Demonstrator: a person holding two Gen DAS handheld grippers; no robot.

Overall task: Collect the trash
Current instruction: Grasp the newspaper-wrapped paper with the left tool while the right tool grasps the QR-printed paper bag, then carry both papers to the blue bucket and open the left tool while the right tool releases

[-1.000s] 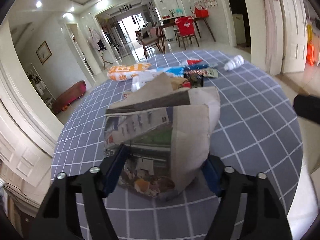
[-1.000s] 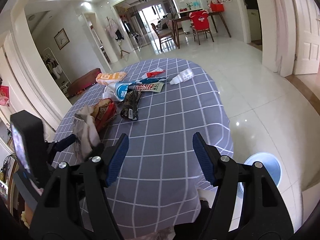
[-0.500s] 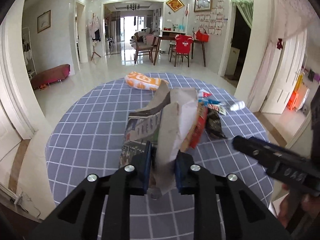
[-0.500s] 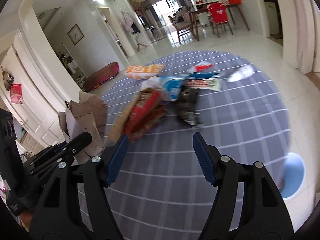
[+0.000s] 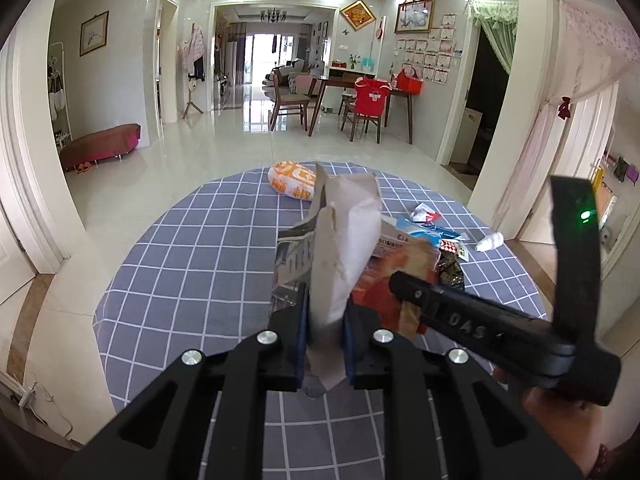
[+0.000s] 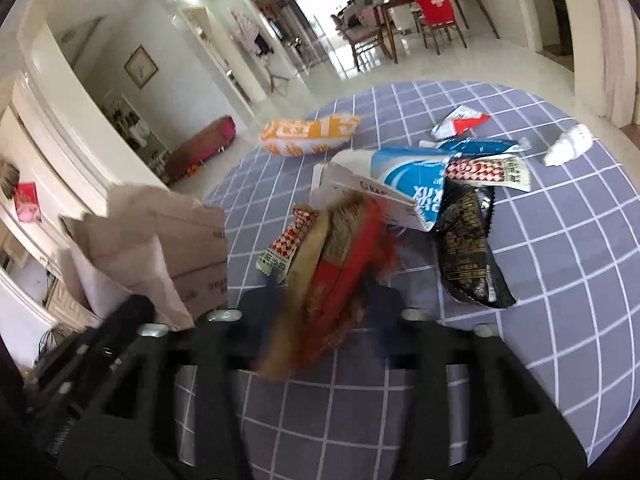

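Observation:
My left gripper [image 5: 325, 332] is shut on a brown paper bag [image 5: 344, 240] and holds it upright above the checked tablecloth [image 5: 192, 264]. The bag also shows at the left of the right wrist view [image 6: 160, 248]. My right gripper [image 6: 324, 296] is blurred, with its fingers on both sides of a red and brown snack wrapper [image 6: 340, 264]; whether it grips the wrapper is unclear. The right gripper's body also shows in the left wrist view [image 5: 480, 320], to the right of the bag.
More trash lies on the table: an orange snack bag [image 6: 308, 134], a blue and white packet [image 6: 404, 184], a black wrapper [image 6: 468, 248], a red and white sachet [image 6: 460, 122] and a crumpled white piece [image 6: 568, 146]. A dining table and chairs [image 5: 360, 100] stand far behind.
The left gripper has shut fully on the paper bag and lifted it upright. The right gripper has moved left and forward, and its fingers have closed in around the red and brown wrapper.

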